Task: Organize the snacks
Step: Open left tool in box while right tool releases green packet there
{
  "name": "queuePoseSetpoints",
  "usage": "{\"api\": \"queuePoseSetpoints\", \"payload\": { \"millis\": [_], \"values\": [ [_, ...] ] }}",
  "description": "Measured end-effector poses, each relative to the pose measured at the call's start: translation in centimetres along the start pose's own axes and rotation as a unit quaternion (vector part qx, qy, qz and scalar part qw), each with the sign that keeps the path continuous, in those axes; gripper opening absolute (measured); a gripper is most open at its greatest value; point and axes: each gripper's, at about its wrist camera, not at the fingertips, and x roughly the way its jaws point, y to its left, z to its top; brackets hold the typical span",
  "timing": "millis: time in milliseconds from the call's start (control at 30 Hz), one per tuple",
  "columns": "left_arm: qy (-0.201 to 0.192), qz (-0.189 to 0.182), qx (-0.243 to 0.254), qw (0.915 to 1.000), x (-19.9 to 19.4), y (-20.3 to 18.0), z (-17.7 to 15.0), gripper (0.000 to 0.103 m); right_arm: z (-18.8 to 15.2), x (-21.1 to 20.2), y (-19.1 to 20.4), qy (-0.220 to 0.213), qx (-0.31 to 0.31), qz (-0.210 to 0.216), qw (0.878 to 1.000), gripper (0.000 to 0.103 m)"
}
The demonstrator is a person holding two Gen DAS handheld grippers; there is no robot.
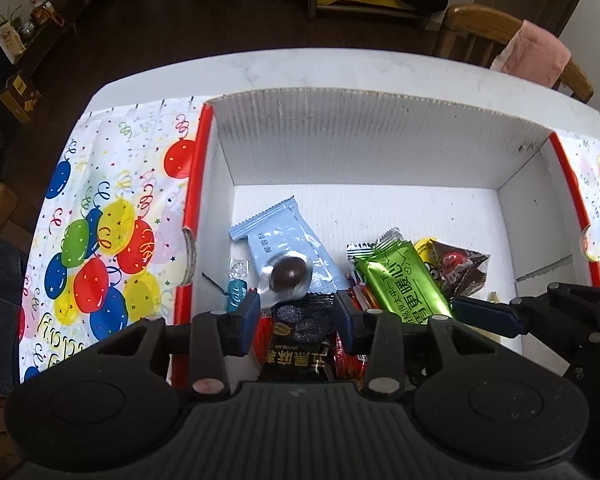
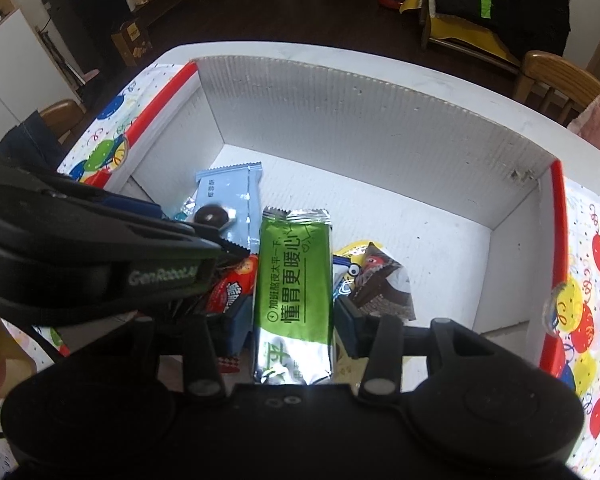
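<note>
Filling nicely, the white cardboard box ahead of both grippers already holds most snacks. Left gripper jaws stand spread astride a black sesame packet; right gripper jaws bracket the green packet, contact unclear.

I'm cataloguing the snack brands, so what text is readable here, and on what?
"GenRobot.AI": side of the left gripper.
"懂胃更暖心": green packet; its smaller line is too blurred to read.
Gold characters on the black packet: upside down, unreadable.
Light blue packet: print too small.
Red packet: partly hidden.
</note>
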Motion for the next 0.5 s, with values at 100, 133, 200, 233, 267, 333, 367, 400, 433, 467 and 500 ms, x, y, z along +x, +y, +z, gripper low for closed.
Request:
{"api": "queuePoseSetpoints", "payload": {
  "millis": [100, 133, 200, 233, 267, 333, 367, 400, 433, 467, 500],
  "values": [
    [-0.01, -0.005, -0.003, 0.9999, -1.0, 0.3, -0.3, 0.039, -0.2, -1.0, -0.1, -0.011, 0.007, 0.007, 1.0, 0.045],
    [-0.014, -0.006, -0.002, 0.9999, -1.3, 0.4, -0.4, 0.039, -0.3, -1.4, -0.1, -0.015, 0.008, 0.01, 1.0, 0.045],
    [-0.023, -0.007, -0.001, 0.9997, -2.1, 0.5, -0.8, 0.042, -0.5, -2.3, 0.0, -0.024, 0.009, 0.017, 1.0, 0.047],
    [-0.027, -0.01, 0.0, 0.9996, -2.5, 0.6, -1.0, 0.043, -0.6, -2.8, 0.0, -0.028, 0.008, 0.021, 0.999, 0.048],
    [-0.031, -0.013, 0.0, 0.9994, -2.9, 0.7, -1.2, 0.045, -0.6, -3.3, 0.1, -0.031, 0.007, 0.023, 0.999, 0.049],
    [-0.04, -0.018, 0.002, 0.999, -3.7, 0.7, -1.7, 0.046, -0.9, -4.2, 0.2, -0.039, 0.007, 0.026, 0.999, 0.05],
    [-0.043, -0.021, 0.002, 0.9989, -4.1, 0.8, -1.9, 0.046, -1.0, -4.5, 0.3, -0.042, 0.008, 0.029, 0.999, 0.051],
    [-0.046, -0.027, 0.001, 0.9986, -4.5, 0.8, -2.1, 0.046, -1.2, -4.9, 0.4, -0.046, 0.008, 0.031, 0.998, 0.051],
    [-0.05, -0.031, 0.002, 0.9983, -4.9, 0.9, -2.3, 0.046, -1.3, -5.3, 0.4, -0.05, 0.008, 0.032, 0.998, 0.051],
    [-0.055, -0.033, 0.003, 0.998, -5.4, 0.9, -2.6, 0.046, -1.5, -5.7, 0.5, -0.053, 0.008, 0.032, 0.998, 0.052],
    [-0.06, -0.034, 0.005, 0.9976, -5.8, 0.8, -2.9, 0.046, -1.6, -6.1, 0.6, -0.057, 0.008, 0.034, 0.998, 0.052]
  ]
}}
